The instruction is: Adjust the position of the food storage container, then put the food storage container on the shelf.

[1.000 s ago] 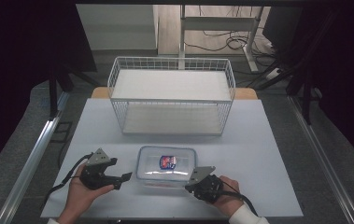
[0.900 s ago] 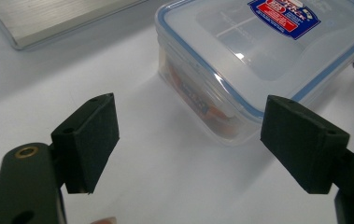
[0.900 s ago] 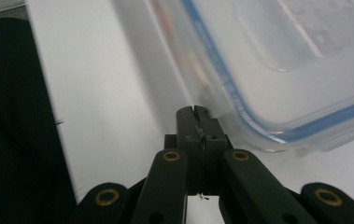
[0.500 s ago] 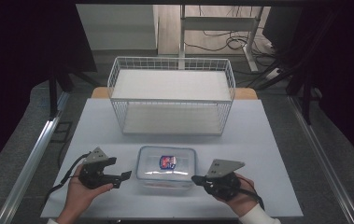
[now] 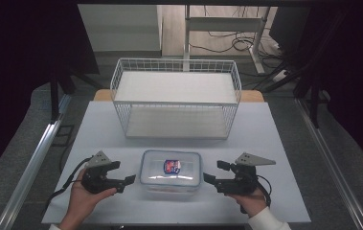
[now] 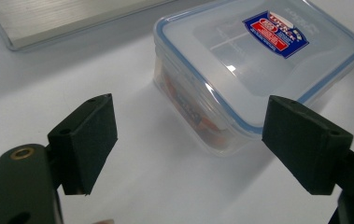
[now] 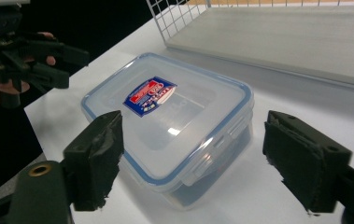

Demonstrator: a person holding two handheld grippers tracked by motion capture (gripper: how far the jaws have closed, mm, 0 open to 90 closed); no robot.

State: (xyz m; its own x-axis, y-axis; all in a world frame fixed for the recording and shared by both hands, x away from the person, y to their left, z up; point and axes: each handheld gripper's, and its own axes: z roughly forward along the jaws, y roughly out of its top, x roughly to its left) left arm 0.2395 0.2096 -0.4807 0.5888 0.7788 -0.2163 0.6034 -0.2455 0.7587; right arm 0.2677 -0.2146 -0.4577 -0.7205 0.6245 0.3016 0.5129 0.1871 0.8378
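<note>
Clear plastic container point(image 5: 171, 173), lid on, rests on the white table point(image 5: 275, 143) in front of the wire basket point(image 5: 176, 98), flanked by both grippers. Left gripper point(image 5: 125, 173) is spread and empty; right gripper point(image 5: 214, 172) has just been opening, nothing between its jaws. Judged step: approach; next, closing in on the container's sides evenly.

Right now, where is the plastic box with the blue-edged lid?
In the high view, the plastic box sits on the white table near its front edge, between the left hand-held gripper and the right hand-held gripper, in front of the wire basket.
</note>
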